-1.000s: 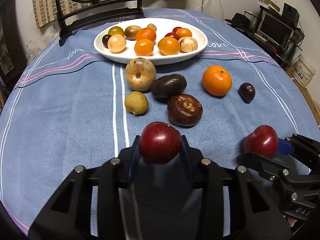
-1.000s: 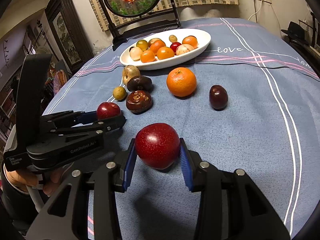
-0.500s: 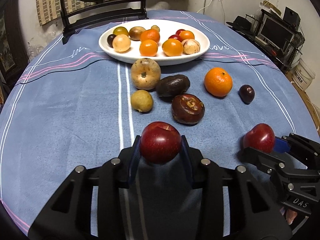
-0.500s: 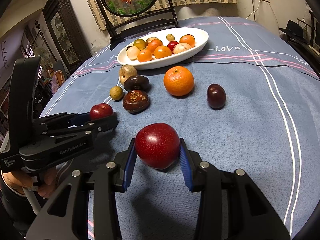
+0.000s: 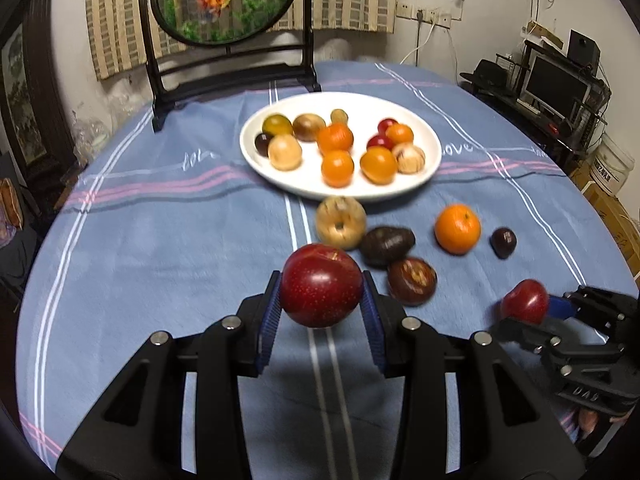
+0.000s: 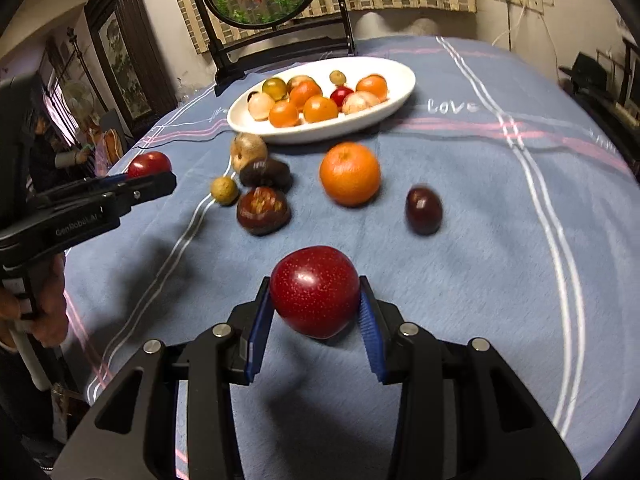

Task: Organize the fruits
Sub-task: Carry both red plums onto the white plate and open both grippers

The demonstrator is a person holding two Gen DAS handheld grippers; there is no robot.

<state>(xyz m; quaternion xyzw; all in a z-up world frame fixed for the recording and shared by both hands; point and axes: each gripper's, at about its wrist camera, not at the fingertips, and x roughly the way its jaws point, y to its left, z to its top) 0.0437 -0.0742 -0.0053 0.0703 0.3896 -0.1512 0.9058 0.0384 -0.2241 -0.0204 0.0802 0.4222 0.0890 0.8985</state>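
Observation:
My left gripper (image 5: 321,311) is shut on a red plum (image 5: 321,285) and holds it clear above the blue cloth. In the right wrist view this same gripper (image 6: 150,174) shows at the left with its plum (image 6: 149,164). My right gripper (image 6: 316,314) is shut on a second red plum (image 6: 315,291), low over the cloth; it also appears in the left wrist view (image 5: 532,312). A white oval plate (image 5: 424,176) with several small fruits stands at the back. Loose before it lie an orange (image 6: 349,173), a dark plum (image 6: 423,210), a brown mangosteen (image 6: 263,211), a dark avocado-like fruit (image 6: 265,174), a tan fruit (image 6: 248,151) and a small yellow-green fruit (image 6: 225,190).
A round framed goldfish panel on a dark stand (image 5: 224,0) rises behind the plate. The round table's edge (image 5: 36,264) curves away at the left. A person's hand (image 6: 44,312) grips the left tool's handle. Shelves with a monitor (image 5: 556,84) stand at the right.
My left gripper has risen with its plum and tipped up, so the plate and the goldfish panel show lower and fuller. The right gripper has barely moved.

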